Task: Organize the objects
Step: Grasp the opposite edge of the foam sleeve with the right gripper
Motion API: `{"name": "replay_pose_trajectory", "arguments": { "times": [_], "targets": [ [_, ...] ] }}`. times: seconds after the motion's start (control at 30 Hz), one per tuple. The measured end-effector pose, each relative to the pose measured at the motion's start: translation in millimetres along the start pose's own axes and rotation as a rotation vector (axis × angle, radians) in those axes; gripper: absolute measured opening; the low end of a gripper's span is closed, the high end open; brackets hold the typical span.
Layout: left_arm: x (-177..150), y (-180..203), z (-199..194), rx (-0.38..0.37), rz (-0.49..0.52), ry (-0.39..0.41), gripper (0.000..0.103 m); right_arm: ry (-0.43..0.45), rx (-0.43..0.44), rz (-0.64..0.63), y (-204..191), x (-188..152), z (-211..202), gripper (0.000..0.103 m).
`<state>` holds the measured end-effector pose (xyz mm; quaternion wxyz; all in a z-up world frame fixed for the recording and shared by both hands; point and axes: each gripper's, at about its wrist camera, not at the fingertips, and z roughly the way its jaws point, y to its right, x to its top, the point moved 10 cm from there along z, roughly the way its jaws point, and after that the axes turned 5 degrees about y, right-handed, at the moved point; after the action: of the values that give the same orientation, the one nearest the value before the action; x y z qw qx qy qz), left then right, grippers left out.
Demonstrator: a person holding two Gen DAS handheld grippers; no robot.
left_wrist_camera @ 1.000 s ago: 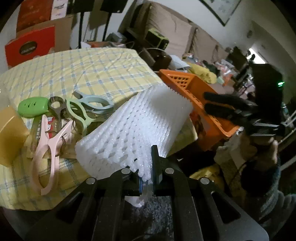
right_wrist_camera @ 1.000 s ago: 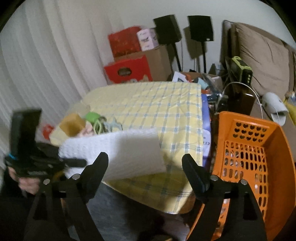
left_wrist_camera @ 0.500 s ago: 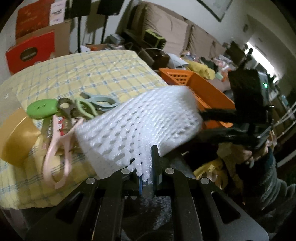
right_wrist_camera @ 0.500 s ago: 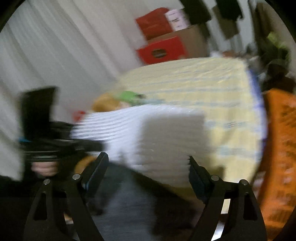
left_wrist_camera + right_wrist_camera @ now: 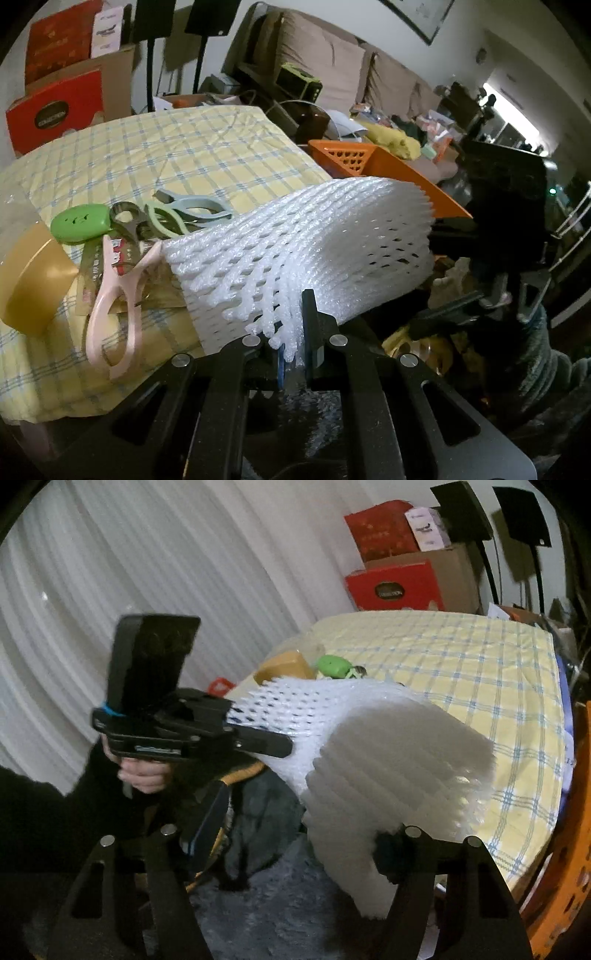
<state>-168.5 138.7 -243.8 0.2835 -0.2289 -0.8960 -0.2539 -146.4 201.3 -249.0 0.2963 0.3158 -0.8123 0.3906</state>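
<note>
A stack of white foam net sleeves (image 5: 314,251) hangs off the front edge of the table, which has a yellow checked cloth (image 5: 166,155). My left gripper (image 5: 295,332) is shut on the stack's near edge. In the right wrist view the left gripper (image 5: 284,746) holds the stack (image 5: 369,746) from the left. My right gripper (image 5: 295,834) has the stack's free end between its jaws, which are closing. Its right finger (image 5: 388,853) is at the foam; the left finger stands apart from it. An orange basket (image 5: 369,162) stands to the right of the table.
On the cloth's left lie a pink clip (image 5: 114,295), a green case (image 5: 79,221), a blue-grey clip (image 5: 192,206), scissors and a tan block (image 5: 33,280). Red boxes (image 5: 55,110) stand behind the table. A sofa and clutter fill the right; a curtain (image 5: 147,572) hangs on the left.
My right gripper swung left from the basket side to the foam stack's free end, and its jaws narrowed. The left gripper kept its hold; the stack now lies flatter.
</note>
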Motion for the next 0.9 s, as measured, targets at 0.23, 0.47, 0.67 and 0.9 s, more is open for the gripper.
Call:
{"name": "replay_pose_trajectory", "arguments": {
  "times": [0.23, 0.47, 0.67, 0.9],
  "targets": [
    [0.5, 6.0, 2.4, -0.006, 0.007, -0.001, 0.007, -0.005, -0.083, 0.050, 20.1, -1.8, 7.1, 0.063],
    [5.7, 9.7, 3.6, 0.053, 0.022, 0.012, 0.007, 0.010, -0.085, 0.187, 45.6, -3.5, 6.1, 0.037],
    [11.1, 16.6, 11.2, 0.122, 0.043, 0.024, 0.007, 0.016, -0.235, 0.187, 59.5, 1.6, -0.9, 0.020],
    [21.6, 12.8, 9.1, 0.255, 0.030, 0.055, 0.007, 0.066, -0.390, 0.115, 56.1, 18.7, -12.8, 0.018]
  ]
}}
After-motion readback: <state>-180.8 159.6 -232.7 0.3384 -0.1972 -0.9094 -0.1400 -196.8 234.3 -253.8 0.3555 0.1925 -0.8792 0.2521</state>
